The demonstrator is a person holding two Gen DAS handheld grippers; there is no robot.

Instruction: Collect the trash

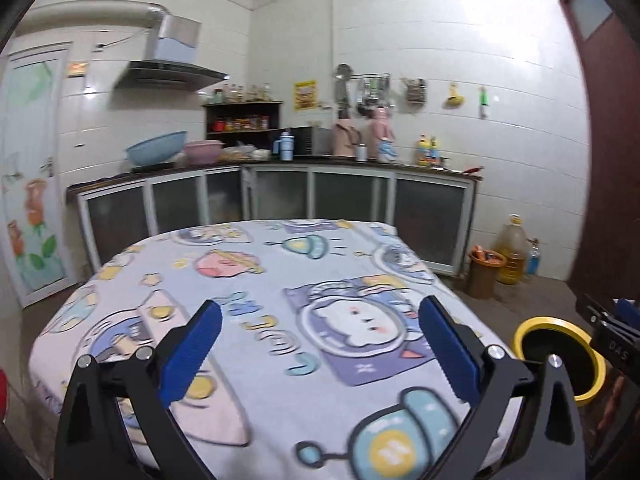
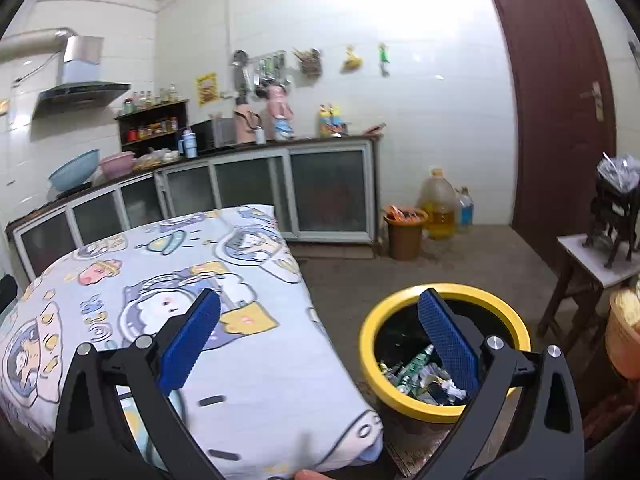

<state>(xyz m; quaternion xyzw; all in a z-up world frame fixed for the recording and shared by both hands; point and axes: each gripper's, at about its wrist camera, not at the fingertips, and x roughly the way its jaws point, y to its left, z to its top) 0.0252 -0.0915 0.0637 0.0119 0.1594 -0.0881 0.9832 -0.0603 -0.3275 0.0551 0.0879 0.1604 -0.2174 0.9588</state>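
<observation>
The left gripper [image 1: 320, 332] is wide apart and holds nothing, above the table [image 1: 248, 280] with its cartoon cloth. The right gripper [image 2: 319, 326] is wide apart too, holding nothing. Just beside the table, on the floor, stands the yellow bin [image 2: 400, 312], with trash [image 2: 420, 372] inside it.

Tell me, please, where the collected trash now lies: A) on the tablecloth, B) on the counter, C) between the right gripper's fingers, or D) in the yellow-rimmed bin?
D: the right wrist view shows crumpled wrappers inside the yellow-rimmed bin on the floor beside the table, while the right gripper and the left gripper are open and empty.
</observation>
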